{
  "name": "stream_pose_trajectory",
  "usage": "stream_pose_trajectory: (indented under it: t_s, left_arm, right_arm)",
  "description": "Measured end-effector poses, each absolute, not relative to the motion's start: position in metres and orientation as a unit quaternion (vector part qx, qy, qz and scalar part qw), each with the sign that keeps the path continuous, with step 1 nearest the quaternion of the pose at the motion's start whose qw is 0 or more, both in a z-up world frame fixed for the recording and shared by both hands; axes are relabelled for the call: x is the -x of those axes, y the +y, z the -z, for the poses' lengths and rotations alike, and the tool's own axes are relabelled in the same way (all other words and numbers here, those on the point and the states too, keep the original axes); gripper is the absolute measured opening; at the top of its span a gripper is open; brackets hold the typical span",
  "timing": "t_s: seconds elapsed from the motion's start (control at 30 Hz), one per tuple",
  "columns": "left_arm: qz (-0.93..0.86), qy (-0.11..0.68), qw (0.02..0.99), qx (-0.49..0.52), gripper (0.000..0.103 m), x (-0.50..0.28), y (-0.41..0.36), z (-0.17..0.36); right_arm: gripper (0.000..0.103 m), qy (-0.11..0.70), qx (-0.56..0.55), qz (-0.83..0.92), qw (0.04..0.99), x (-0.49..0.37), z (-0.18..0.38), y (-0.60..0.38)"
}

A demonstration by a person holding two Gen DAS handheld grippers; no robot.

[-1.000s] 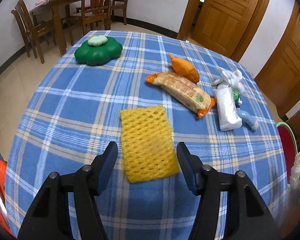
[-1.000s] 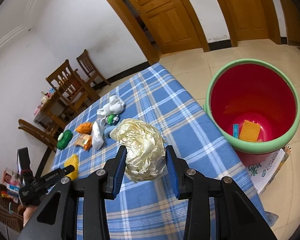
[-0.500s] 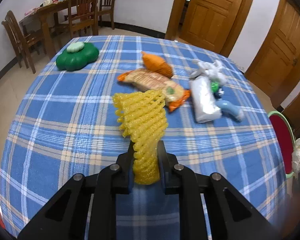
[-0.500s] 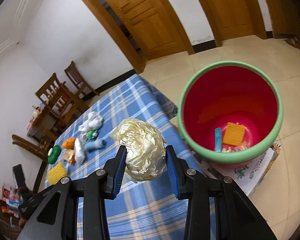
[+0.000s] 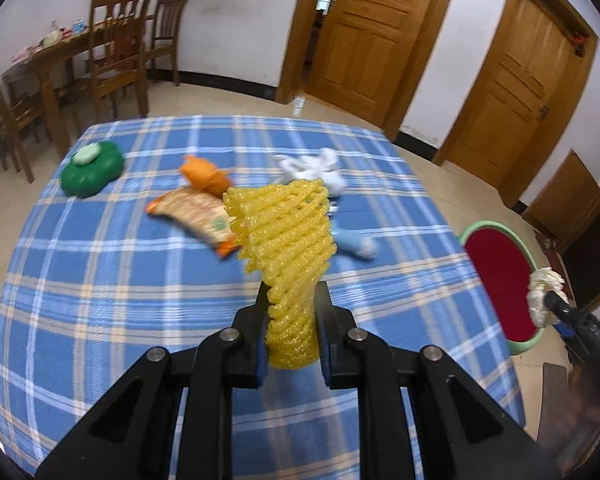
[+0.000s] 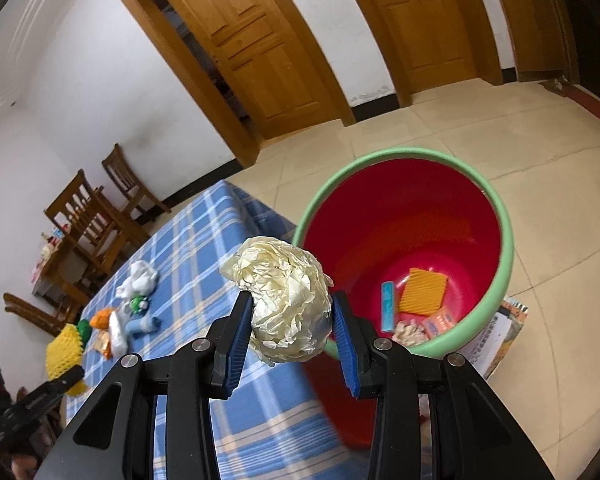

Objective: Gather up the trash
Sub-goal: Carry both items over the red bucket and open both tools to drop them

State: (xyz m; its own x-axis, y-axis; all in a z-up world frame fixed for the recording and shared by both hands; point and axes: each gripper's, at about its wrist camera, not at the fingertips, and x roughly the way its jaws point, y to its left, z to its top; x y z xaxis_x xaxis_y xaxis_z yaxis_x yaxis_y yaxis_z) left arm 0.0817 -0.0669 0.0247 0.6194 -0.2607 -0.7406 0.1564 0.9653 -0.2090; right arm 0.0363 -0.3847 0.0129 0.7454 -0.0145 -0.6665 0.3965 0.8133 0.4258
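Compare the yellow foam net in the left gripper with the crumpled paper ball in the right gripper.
The yellow foam net is bright yellow open mesh; the crumpled paper ball is cream, creased and solid.
The net is long, pinched at one end; the ball is round, gripped across its middle.
Both are held clear of the table.

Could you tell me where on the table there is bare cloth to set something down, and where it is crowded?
Bare cloth runs across the near half of the table, in front of the green box and snack packet, down to the left gripper. The far strip behind the white bag is also free. The middle right is crowded: orange packet, snack packet, white bag and blue tube.
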Motion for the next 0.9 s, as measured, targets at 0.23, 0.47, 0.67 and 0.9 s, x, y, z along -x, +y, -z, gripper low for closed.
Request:
stream_pose_trajectory:
  t_s: [0.23, 0.47, 0.67, 0.9]
  left_arm:
    - [0.166, 0.421, 0.891, 0.041, 0.019, -0.084, -0.111, -0.033]
    - [0.205, 0.434, 0.877, 0.027, 0.019, -0.092, -0.154, -0.032]
    - [0.237, 0.439, 0.867, 0.004, 0.019, -0.097, -0.193, -0.031]
    - [0.276, 0.451, 0.849, -0.022, 0.019, -0.1, -0.238, -0.022]
  right_arm:
    - [0.041, 0.346, -0.28, 0.135, 0.885, -0.044, -0.003, -0.407]
    - [0.044, 0.347, -0.282, 0.151, 0.881, -0.046, 0.003, -0.426]
    - [0.051, 0.344, -0.288, 0.158, 0.88, -0.042, 0.006, -0.442]
    - [0.06, 0.328, -0.29, 0.174, 0.882, -0.033, 0.0, -0.46]
